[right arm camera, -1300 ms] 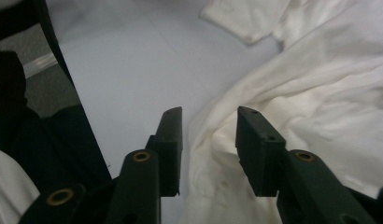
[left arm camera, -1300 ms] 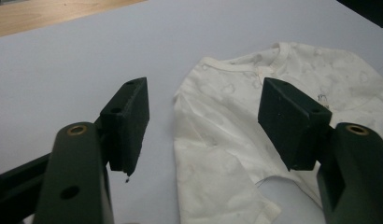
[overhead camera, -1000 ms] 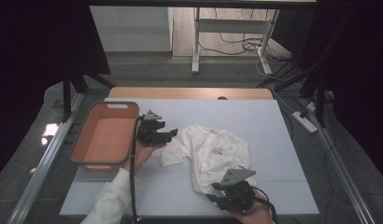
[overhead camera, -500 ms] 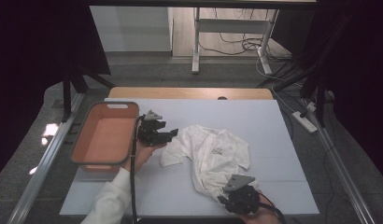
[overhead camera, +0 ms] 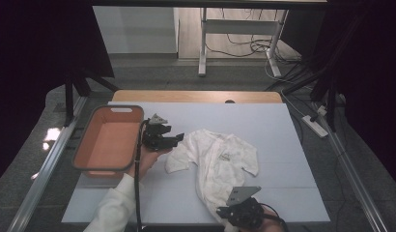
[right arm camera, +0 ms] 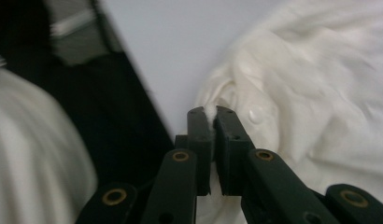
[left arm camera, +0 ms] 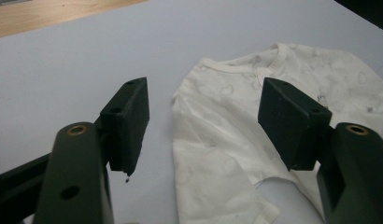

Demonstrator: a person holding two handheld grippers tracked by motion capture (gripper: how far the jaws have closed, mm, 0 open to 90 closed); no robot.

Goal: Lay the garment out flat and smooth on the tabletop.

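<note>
**Right gripper pinching garment hem; left gripper spread beside sleeve**

Right gripper [overhead camera: 224, 212] sits at the near edge of the table, held low by the person's hand at the bottom of the high view, grey plate on top. Its jaws are pressed together on a small fold of the white baby garment [overhead camera: 218, 157]; in the right gripper view [right arm camera: 211, 122] a tuft of cloth shows between the pads.

Left gripper [overhead camera: 174, 140] is held in the left hand [overhead camera: 147, 159], white sleeve coming in from the bottom, jaws pointing to the right toward the garment. Jaws spread wide, nothing between them; in the left gripper view [left arm camera: 201, 123] the garment's sleeve and neckline [left arm camera: 236, 70] lie just ahead and below.

Garment lies crumpled on the white table cover [overhead camera: 283, 145], mid-table, between the two grippers. Orange bin [overhead camera: 90, 159] stands just left of the left gripper.
</note>
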